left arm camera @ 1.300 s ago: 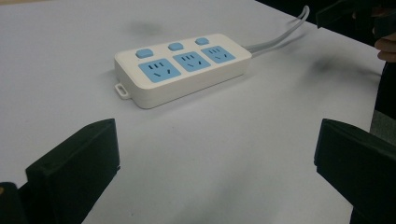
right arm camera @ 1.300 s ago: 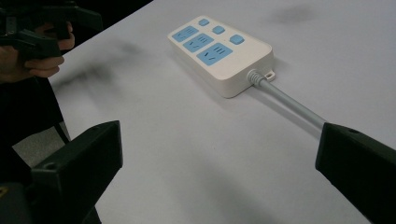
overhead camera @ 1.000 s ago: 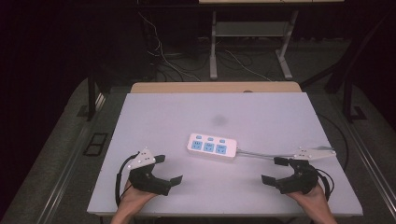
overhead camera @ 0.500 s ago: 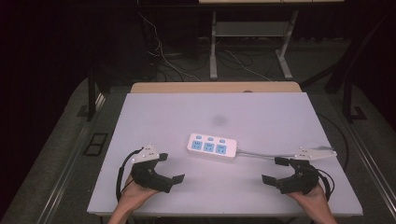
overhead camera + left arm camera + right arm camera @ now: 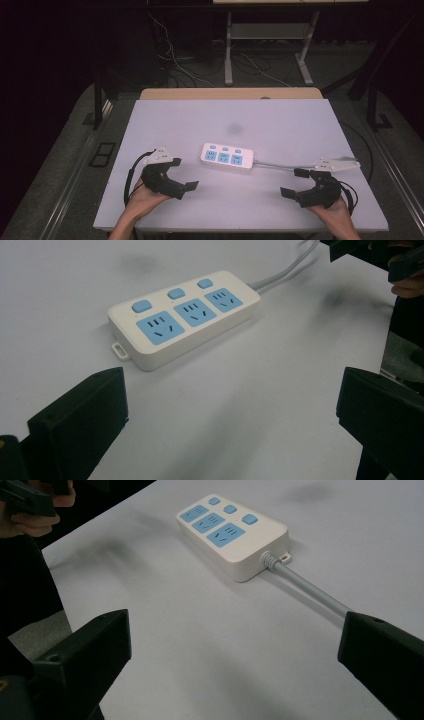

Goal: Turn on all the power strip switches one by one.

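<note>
Both tongs spread, empty. I see power strip (image 5: 226, 159) between them, long axis running left tongs (image 5: 181, 174) to right tongs (image 5: 296, 182); left nearer.

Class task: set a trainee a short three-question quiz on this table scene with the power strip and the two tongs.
1. How many blue sockets does the power strip have?
2. True or false: the left tongs are shut on the power strip.
3. Toward which tongs does the grey cable run: A left, B right?

Key: 1. Three. 2. False; both tongs are open, apart from the strip. 3. B.
</note>
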Motion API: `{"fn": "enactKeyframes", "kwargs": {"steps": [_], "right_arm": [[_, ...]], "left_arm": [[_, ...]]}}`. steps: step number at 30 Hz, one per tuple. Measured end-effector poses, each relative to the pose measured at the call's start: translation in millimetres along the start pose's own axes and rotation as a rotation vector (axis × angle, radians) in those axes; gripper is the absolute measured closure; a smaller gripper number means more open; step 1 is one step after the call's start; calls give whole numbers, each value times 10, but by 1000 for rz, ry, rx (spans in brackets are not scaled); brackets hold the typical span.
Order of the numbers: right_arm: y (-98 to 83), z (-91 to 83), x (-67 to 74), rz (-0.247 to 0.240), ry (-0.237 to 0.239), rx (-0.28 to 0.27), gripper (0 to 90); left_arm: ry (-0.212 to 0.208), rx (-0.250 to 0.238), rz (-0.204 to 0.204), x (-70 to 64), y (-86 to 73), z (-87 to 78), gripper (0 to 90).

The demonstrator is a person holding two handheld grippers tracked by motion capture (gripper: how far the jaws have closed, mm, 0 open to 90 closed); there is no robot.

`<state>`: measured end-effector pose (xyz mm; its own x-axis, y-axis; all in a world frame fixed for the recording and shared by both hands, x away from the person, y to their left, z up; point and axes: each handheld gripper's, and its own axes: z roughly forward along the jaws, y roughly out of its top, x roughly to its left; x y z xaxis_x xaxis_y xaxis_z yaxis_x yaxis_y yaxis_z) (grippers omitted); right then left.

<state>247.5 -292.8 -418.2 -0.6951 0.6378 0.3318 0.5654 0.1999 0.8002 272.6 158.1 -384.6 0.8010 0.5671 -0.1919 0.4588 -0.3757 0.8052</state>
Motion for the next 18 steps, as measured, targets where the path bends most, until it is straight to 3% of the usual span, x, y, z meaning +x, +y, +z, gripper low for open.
{"fn": "enactKeyframes", "kwargs": {"steps": [18], "right_arm": [[-4,-14,-2,0,-3,-5,5]], "left_arm": [[-9,57,56,99,322,-23,0]]}}
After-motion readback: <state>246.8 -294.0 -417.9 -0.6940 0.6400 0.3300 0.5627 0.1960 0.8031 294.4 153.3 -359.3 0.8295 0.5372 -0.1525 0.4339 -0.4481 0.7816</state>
